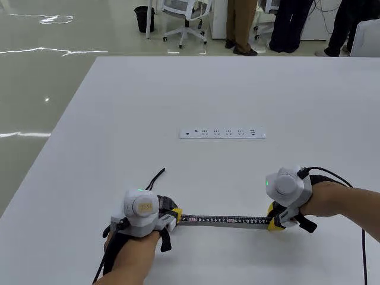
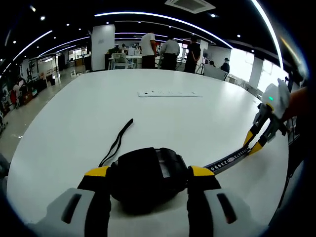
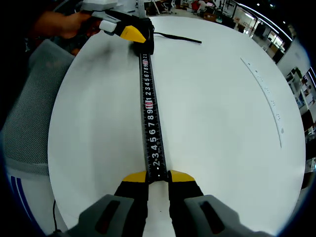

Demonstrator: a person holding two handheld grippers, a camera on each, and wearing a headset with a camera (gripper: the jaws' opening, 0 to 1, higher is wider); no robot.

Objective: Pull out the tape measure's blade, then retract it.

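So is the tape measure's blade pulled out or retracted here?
Pulled out: the blade lies stretched along the table from the black case in the left claw to the right claw.

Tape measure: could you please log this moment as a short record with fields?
Left gripper: shut on the case
Right gripper: shut on the blade end
Blade: pulled out, straight between the grippers, numbers up
Table: white, power strip farther back
Stage: blade out, not yet retracted
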